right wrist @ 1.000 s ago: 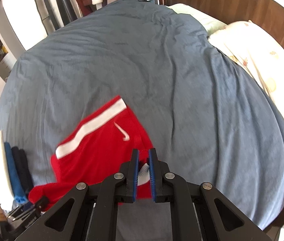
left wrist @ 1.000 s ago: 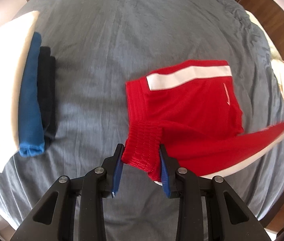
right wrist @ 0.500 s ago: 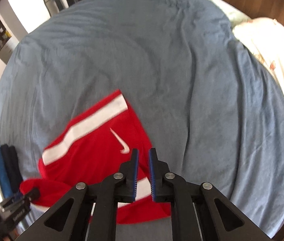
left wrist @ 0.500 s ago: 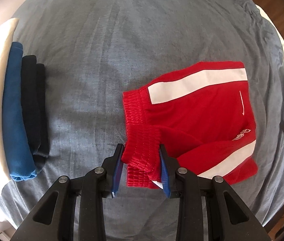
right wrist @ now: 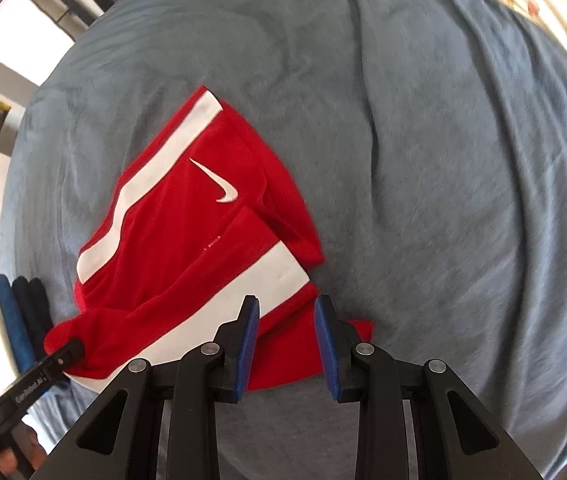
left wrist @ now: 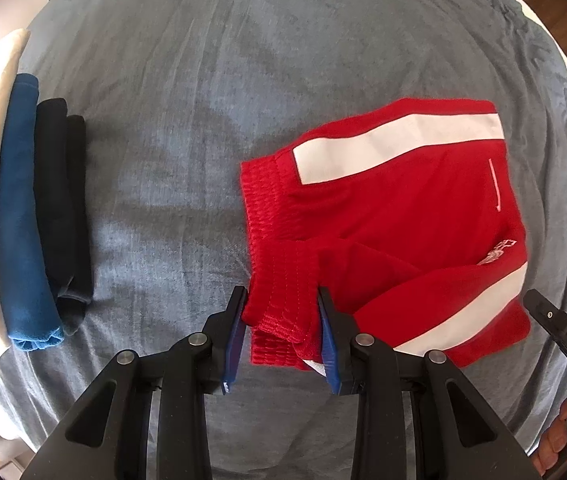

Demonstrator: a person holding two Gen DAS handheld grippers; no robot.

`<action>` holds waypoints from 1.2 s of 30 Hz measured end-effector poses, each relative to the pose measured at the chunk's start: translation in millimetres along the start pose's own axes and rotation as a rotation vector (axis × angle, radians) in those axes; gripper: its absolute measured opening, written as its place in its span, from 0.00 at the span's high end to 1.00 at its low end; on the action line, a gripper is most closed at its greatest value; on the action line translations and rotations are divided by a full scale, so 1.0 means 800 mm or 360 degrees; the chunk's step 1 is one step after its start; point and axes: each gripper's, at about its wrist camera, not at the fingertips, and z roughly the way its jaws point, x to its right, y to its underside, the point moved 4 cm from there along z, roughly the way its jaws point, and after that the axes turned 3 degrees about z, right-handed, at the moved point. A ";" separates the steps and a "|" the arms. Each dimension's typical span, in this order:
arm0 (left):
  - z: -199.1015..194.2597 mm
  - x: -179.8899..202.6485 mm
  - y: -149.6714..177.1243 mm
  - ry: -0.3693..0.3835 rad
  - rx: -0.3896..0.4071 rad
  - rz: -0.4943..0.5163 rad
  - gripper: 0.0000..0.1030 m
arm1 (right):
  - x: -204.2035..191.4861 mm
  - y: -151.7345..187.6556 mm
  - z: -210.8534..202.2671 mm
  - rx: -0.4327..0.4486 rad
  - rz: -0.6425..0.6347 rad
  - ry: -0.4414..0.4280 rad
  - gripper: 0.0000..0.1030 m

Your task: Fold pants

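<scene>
- On the grey-blue bed cover (left wrist: 283, 80) lie the red shorts (left wrist: 403, 216), half folded, one white-striped leg laid across the other.
- At their elastic waistband (left wrist: 283, 300), the left gripper (left wrist: 281, 332) holds a bunched fold between its blue pads.
- Over the shorts' hem corner, the right gripper (right wrist: 286, 336) hangs with jaws parted, pinching nothing.
- Left of the shorts, well apart, sits a stack of folded clothes (left wrist: 31, 216); its white outer layer is washed out by glare and cut off at the edge.
</scene>
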 end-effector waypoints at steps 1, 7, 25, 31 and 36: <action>0.002 0.000 0.000 -0.0006 -0.0003 -0.0001 0.68 | 0.001 0.001 0.004 -0.0001 0.0014 -0.0001 0.71; 0.012 0.003 -0.002 -0.0031 -0.0008 0.0010 0.68 | 0.008 -0.003 0.025 -0.0016 0.0079 0.0010 0.71; 0.025 -0.001 0.000 -0.0019 -0.0021 -0.0018 0.67 | -0.015 -0.013 0.038 0.0017 -0.0025 0.0054 0.85; 0.022 0.000 -0.002 -0.0017 -0.0021 -0.0023 0.67 | -0.030 -0.017 0.030 0.0043 -0.0086 0.0038 0.92; 0.023 -0.002 -0.002 -0.0017 -0.0021 -0.0031 0.67 | -0.040 -0.021 0.022 0.0095 -0.0105 -0.0005 0.93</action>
